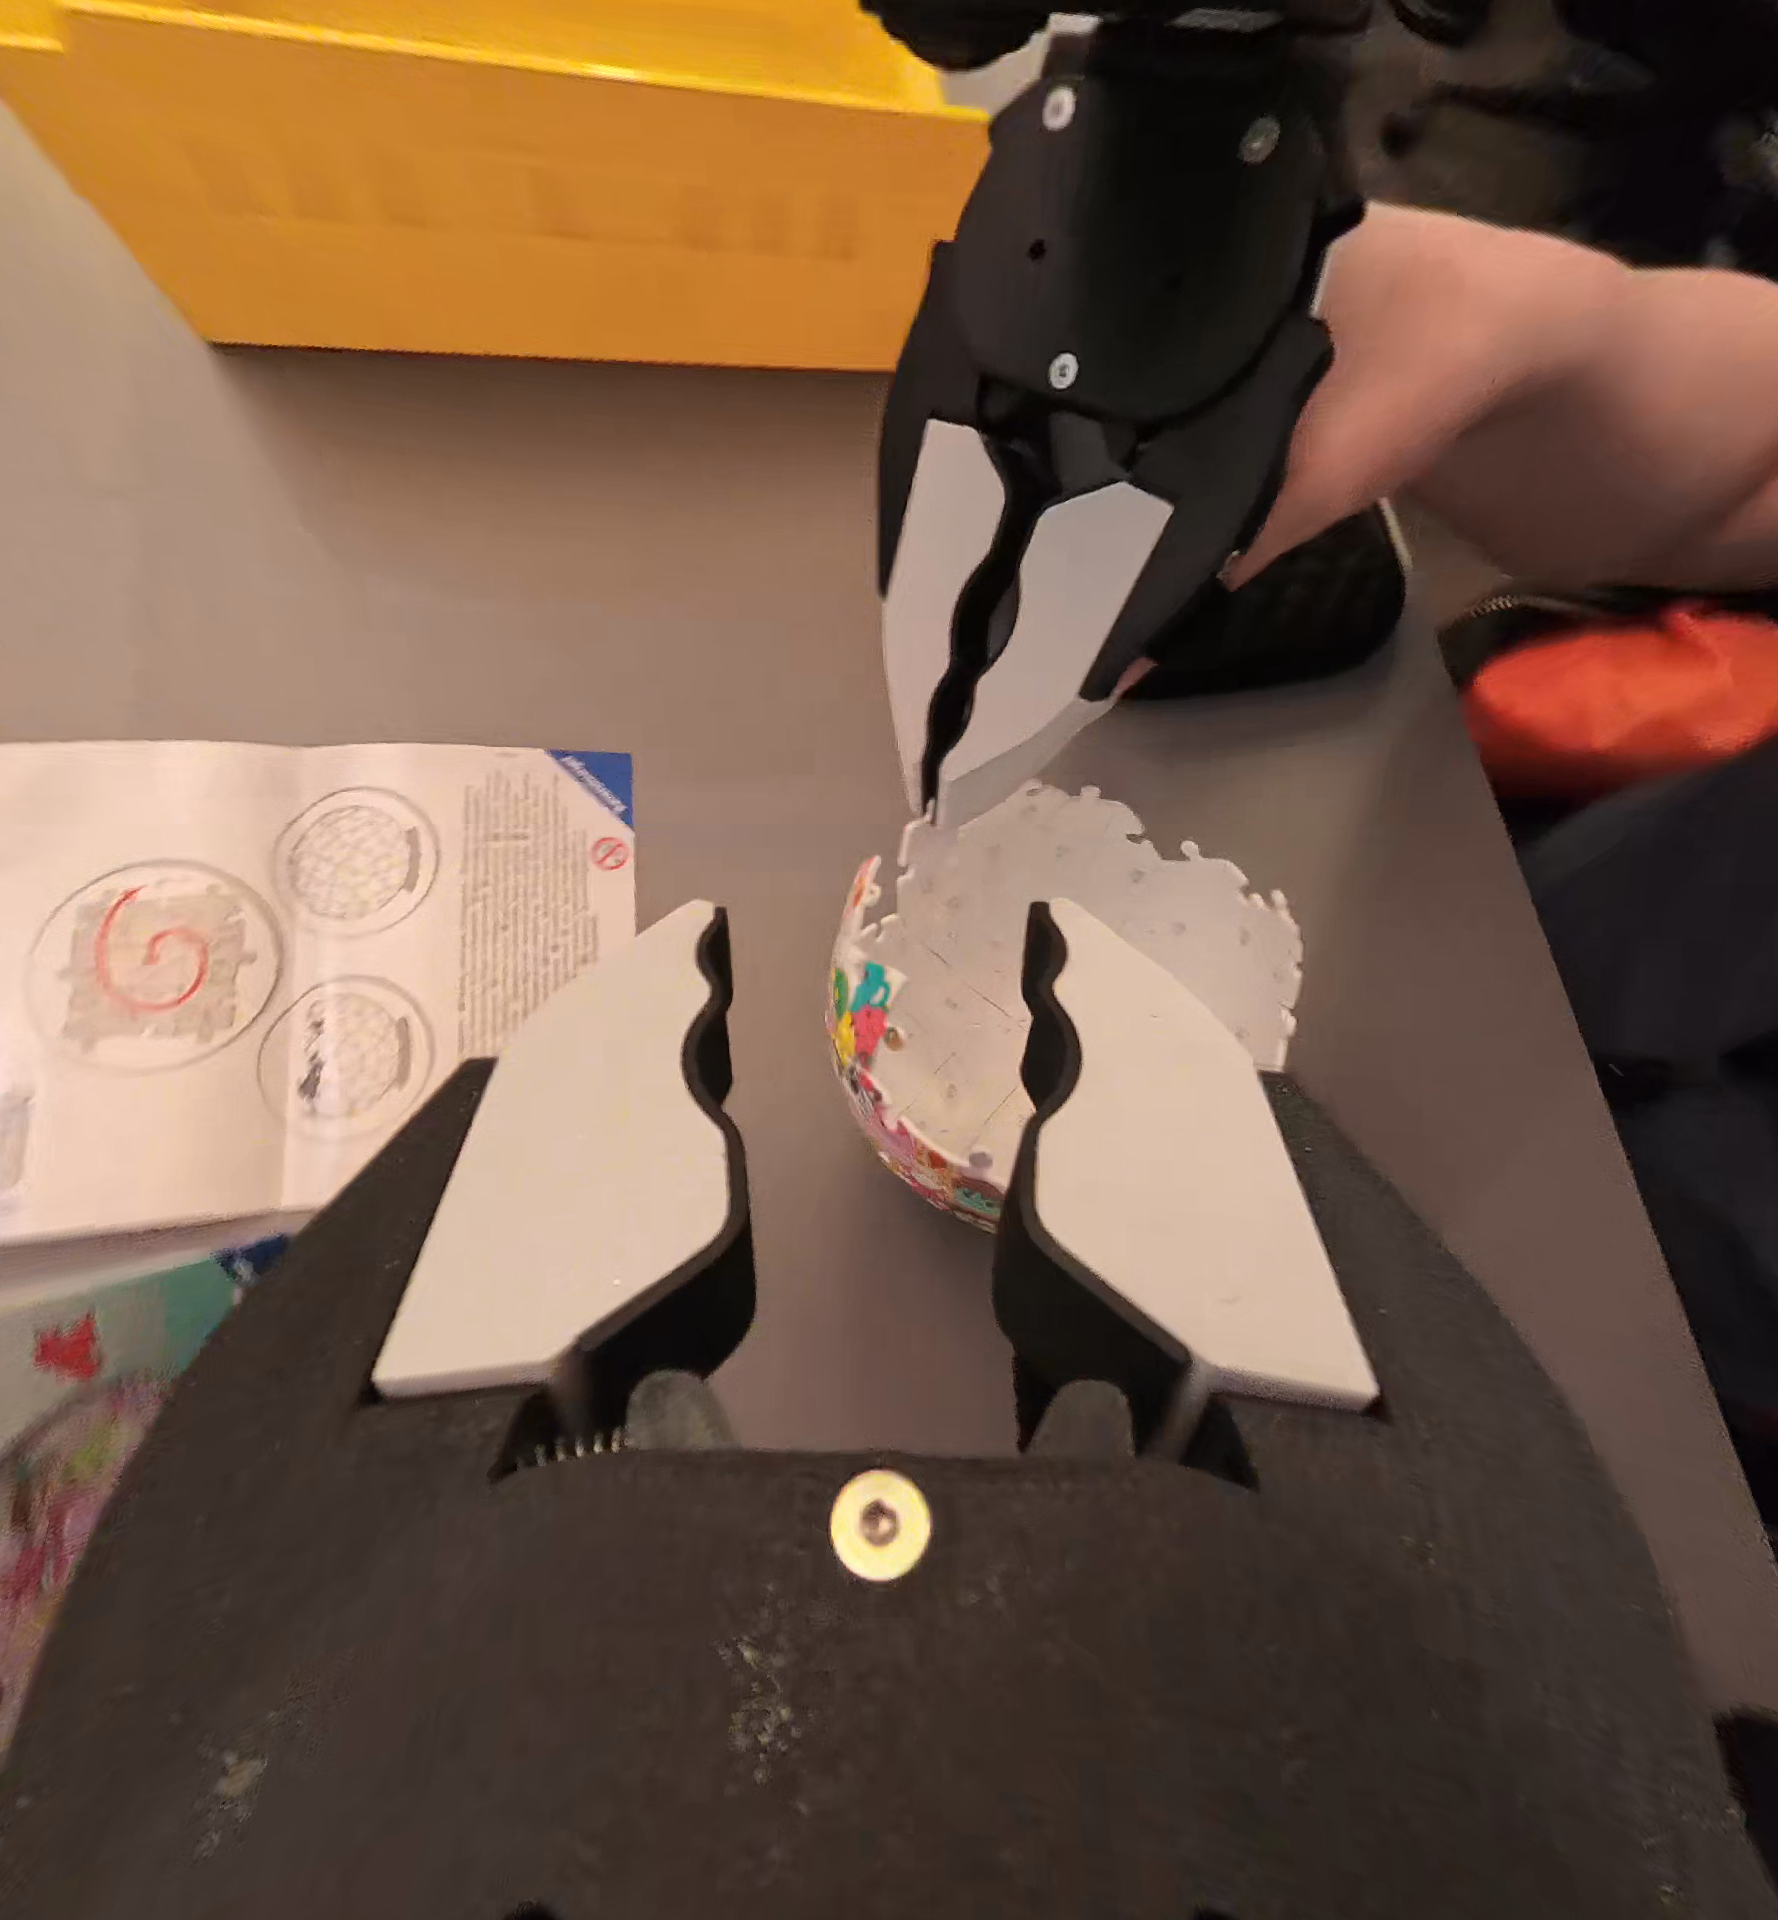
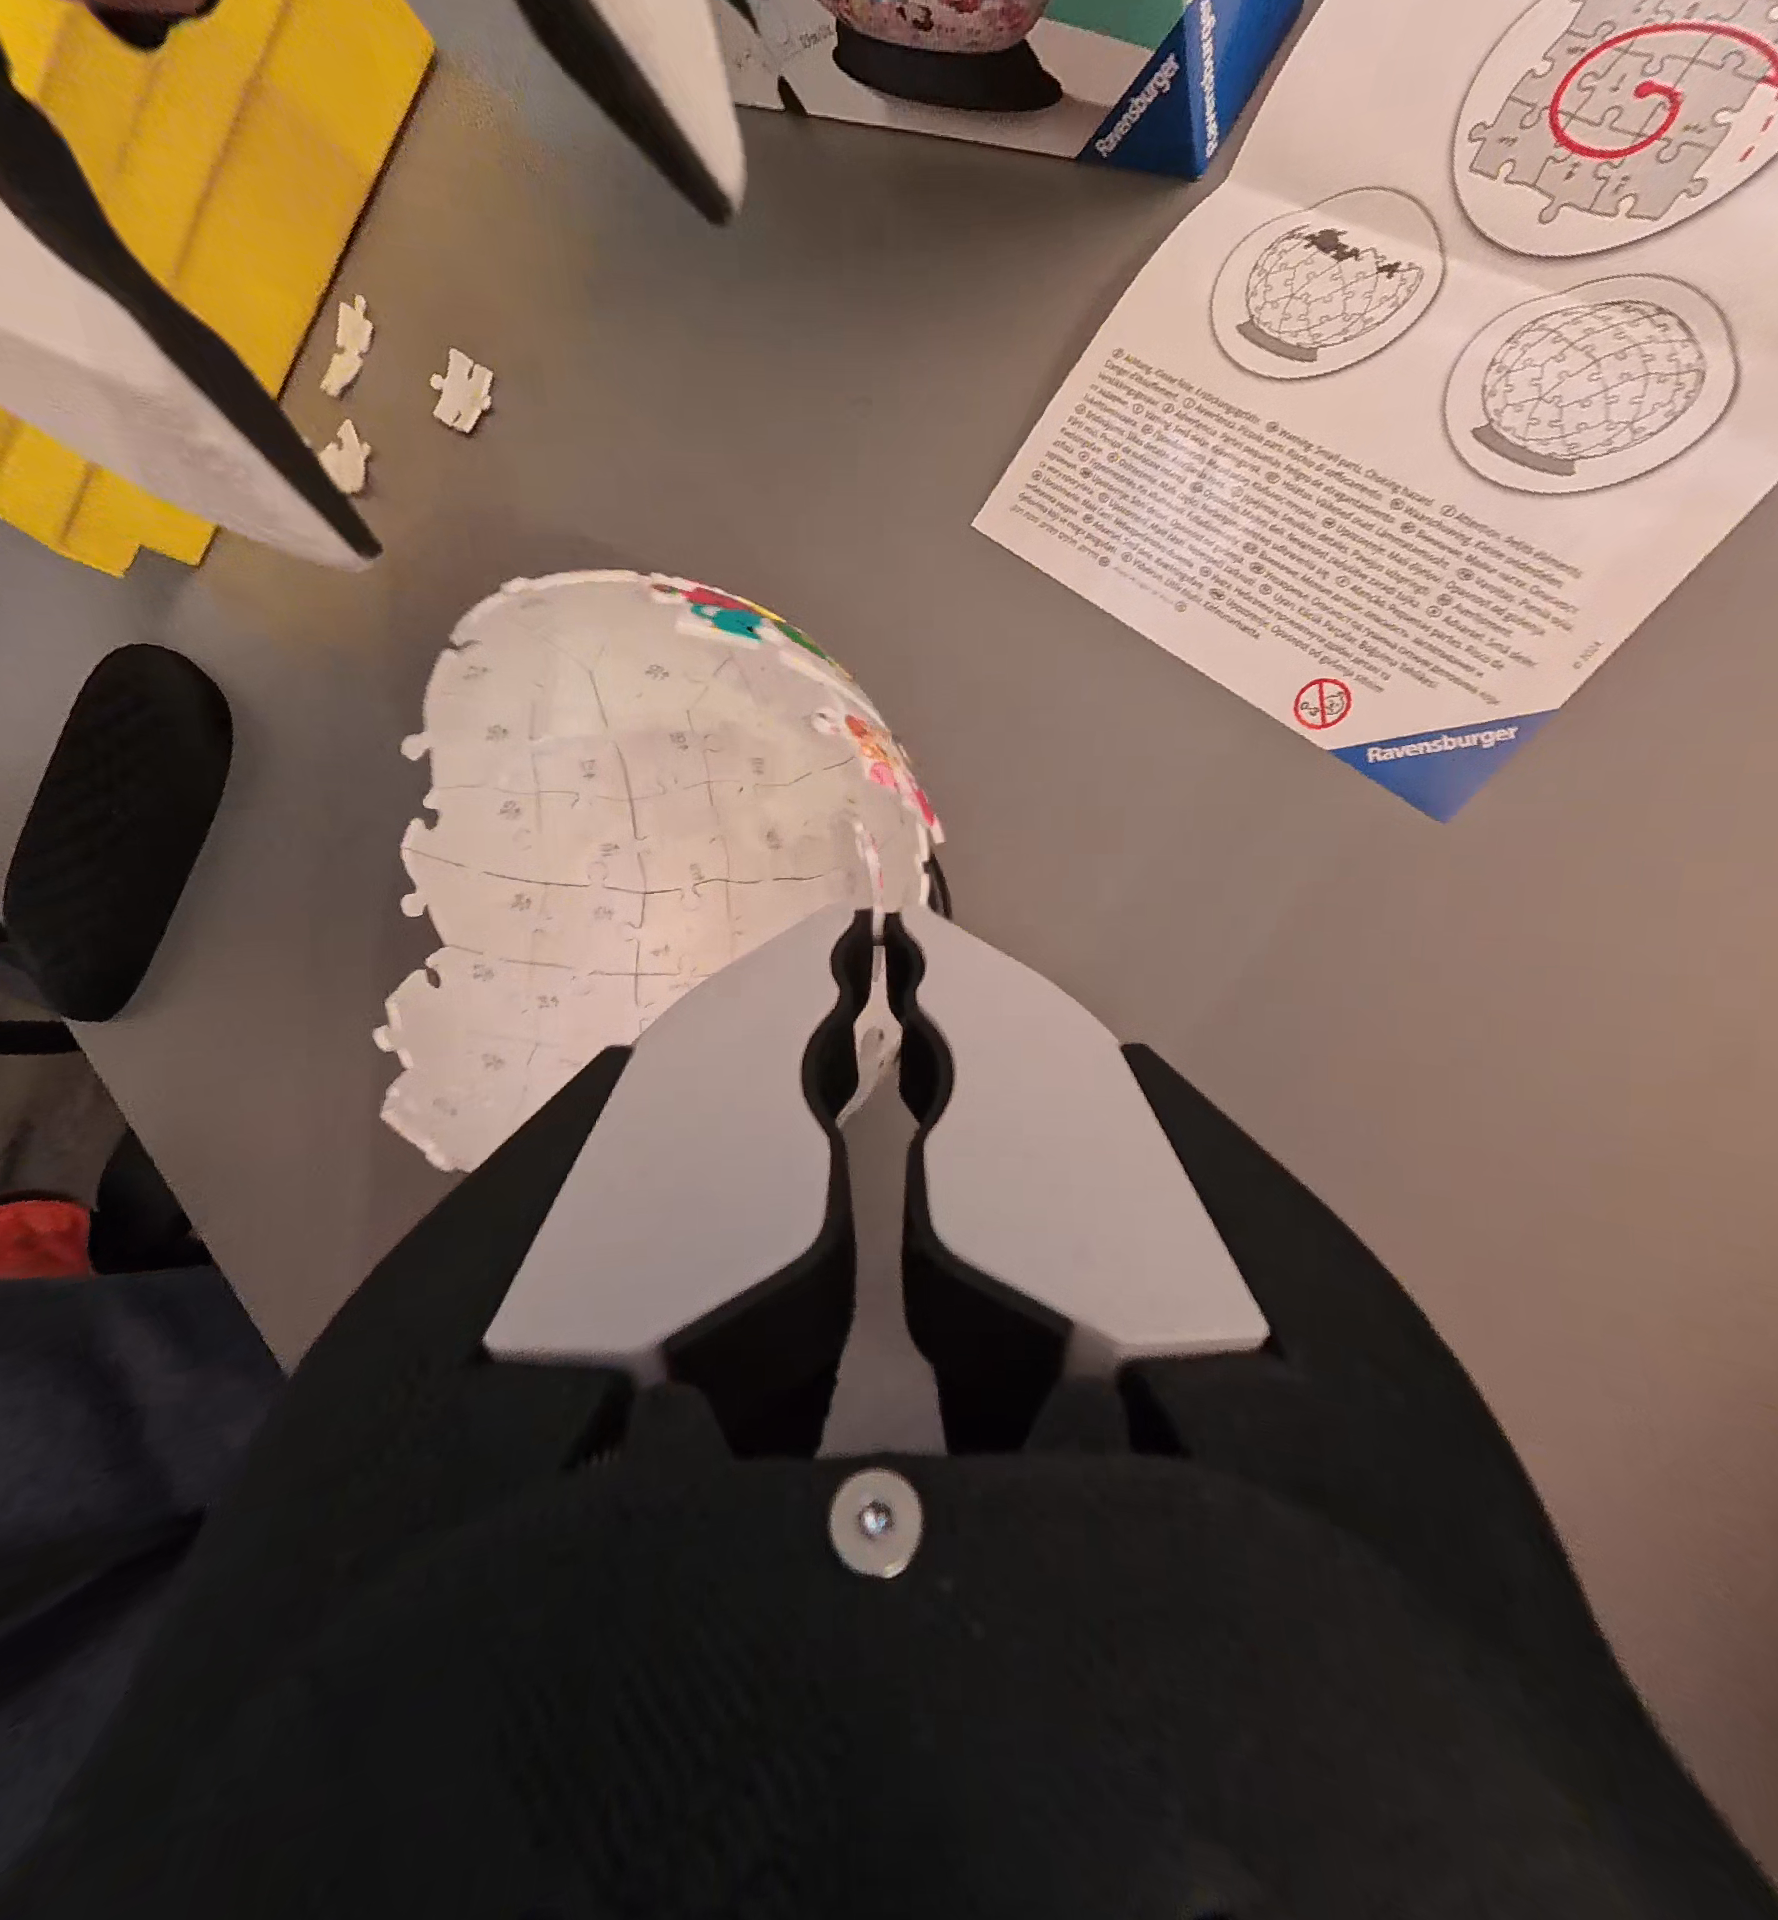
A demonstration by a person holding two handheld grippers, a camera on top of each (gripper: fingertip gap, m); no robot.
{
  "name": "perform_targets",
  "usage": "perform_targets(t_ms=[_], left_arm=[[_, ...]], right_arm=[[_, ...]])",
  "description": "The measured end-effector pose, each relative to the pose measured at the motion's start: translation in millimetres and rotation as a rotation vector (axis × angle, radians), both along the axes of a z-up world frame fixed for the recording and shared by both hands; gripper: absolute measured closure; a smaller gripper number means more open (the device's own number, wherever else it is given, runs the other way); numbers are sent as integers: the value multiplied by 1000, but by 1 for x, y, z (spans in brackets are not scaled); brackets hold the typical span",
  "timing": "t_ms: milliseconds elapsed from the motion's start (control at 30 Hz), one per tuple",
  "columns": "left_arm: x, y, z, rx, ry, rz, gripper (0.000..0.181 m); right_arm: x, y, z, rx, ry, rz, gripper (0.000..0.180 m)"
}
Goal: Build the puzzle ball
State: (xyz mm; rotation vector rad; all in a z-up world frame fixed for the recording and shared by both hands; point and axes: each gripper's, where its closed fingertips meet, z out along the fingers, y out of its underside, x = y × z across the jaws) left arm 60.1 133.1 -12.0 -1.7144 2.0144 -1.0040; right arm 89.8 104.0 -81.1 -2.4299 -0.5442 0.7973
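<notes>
A half-built puzzle ball shell (image 1: 1010, 966) lies on its side on the grey table (image 1: 552, 540), white numbered inside facing up and colourful print on the outside. My right gripper (image 2: 877, 923) is shut on the thin rim of the shell (image 2: 604, 810); in the left wrist view it (image 1: 929, 805) comes down from above onto the shell's far edge. My left gripper (image 1: 880, 914) is open and empty, just in front of the shell, its right finger overlapping it. It also shows at the top left of the right wrist view (image 2: 542, 374). Three loose white pieces (image 2: 464, 387) lie near the yellow tray.
A yellow tray (image 1: 552, 208) stands at the back of the table. An instruction leaflet (image 1: 241, 956) and the puzzle box (image 2: 1020, 73) lie to the left. A person's forearm (image 1: 1539, 416), a black padded object (image 2: 116, 831) and an orange bag (image 1: 1633, 696) are beyond the table's right edge. Spacing between my two grippers at the tips: around 9 cm.
</notes>
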Motion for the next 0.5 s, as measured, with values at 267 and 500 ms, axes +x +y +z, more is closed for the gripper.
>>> perform_targets(t_ms=[267, 500], left_arm=[[23, -4, -26, -68, 131, -244, 120], [29, -7, -39, 15, 267, -399, 123]], right_arm=[[-2, -4, -9, 1, 2, 18, 177], [1, -7, -10, 13, -3, -7, 176]])
